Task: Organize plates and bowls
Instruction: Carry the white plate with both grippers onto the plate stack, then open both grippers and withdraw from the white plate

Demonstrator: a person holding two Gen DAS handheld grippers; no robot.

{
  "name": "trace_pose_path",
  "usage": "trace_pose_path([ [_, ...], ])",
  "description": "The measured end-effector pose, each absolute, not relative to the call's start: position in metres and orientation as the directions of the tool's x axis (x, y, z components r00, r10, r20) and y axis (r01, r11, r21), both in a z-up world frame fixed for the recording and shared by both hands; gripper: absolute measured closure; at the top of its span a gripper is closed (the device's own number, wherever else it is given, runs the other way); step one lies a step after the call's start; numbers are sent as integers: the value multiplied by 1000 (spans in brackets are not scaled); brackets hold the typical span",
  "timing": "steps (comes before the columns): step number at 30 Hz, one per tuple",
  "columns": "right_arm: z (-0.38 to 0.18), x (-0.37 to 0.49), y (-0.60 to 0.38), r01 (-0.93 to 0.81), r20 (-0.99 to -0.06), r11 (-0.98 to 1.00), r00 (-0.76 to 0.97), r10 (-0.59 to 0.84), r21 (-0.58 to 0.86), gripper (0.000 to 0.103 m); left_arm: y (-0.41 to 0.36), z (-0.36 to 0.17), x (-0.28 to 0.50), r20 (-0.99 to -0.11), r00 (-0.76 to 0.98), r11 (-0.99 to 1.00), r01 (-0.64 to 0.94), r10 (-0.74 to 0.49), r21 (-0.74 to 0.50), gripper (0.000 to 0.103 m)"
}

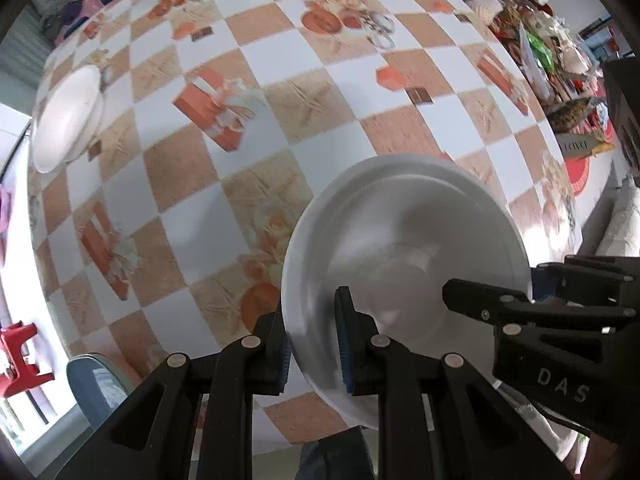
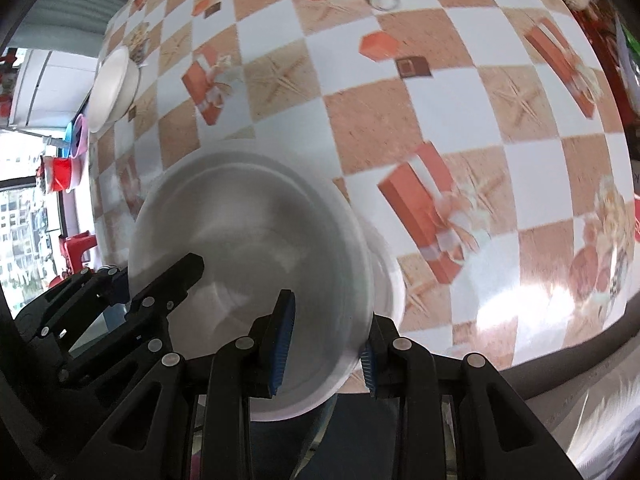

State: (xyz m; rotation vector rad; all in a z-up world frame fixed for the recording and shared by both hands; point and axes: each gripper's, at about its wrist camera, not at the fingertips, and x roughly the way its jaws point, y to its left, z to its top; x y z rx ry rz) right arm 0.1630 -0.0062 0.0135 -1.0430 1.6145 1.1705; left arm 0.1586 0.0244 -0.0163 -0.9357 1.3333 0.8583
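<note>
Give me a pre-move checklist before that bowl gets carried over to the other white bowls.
1. Left gripper clamped on the near bowl rim: ok, pads sit on either side of the wall.
2. Right gripper clamped on the opposite rim: ok.
3. Bowl clear of the tablecloth: cannot tell; the picture is blurred.
4. A second white rim shows under the held bowl: cannot tell whether it is also gripped.
5. Stacked white bowls at the table's far left edge: ok, upright.
6. Tablecloth between bowl and stack free of objects: ok.
</note>
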Motion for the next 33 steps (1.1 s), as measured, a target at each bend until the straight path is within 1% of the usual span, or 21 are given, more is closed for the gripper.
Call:
trace_pose_path([
  [9,-2,160,-15,-954,-956,225,-241,-169,200,70,13,-29,166,-998,41,439,-897,-48,-58,81],
  [11,-3,159,-15,-956,-958,220,-232,-169,192,70,13,-32,163,-997,37,441,-895,-69,-63,78],
  [14,-5,161,-15,-959,-960,221,-218,-175,177,70,13,-32,153,-997,31,431,-901,-74,-60,72],
  [16,-5,163,-15,-960,-961,224,-209,-180,167,70,12,-34,145,-997,34,425,-903,-72,-62,62],
  [17,-6,166,-17,-959,-961,231,-208,-180,164,70,12,-32,140,-997,40,420,-905,-69,-66,58],
  [18,-7,169,-18,-958,-962,239,-206,-180,160,69,12,-31,137,-997,44,417,-906,-66,-68,50],
  [19,-7,171,-19,-957,-962,244,-202,-181,155,56,12,-30,133,-997,49,412,-908,-60,-70,41],
  [20,-7,170,-19,-957,-964,252,-195,-179,146,35,12,-28,127,-997,50,405,-912,-51,-67,36],
  [21,-6,170,-19,-956,-968,259,-186,-169,139,30,11,-27,124,-998,47,399,-915,-45,-61,27],
  [22,-5,171,-19,-955,-969,262,-184,-163,137,29,11,-26,119,-999,38,389,-920,-36,-48,22],
  [25,-2,174,-20,-950,-969,282,-187,-162,136,29,13,-25,102,-999,19,354,-935,-26,-27,22],
  [29,3,174,-19,-951,-969,278,-184,-164,134,29,16,-20,77,-999,35,284,-958,-25,-40,22],
  [30,5,175,-17,-952,-969,274,-186,-162,137,27,18,-17,70,-999,41,265,-963,-19,-44,22],
  [32,10,172,-13,-952,-969,267,-196,-147,152,9,22,-8,57,-998,57,221,-974,-4,-57,22],
  [33,11,169,-9,-951,-969,263,-205,-139,163,9,25,-3,50,-998,70,198,-978,4,-68,22],
])
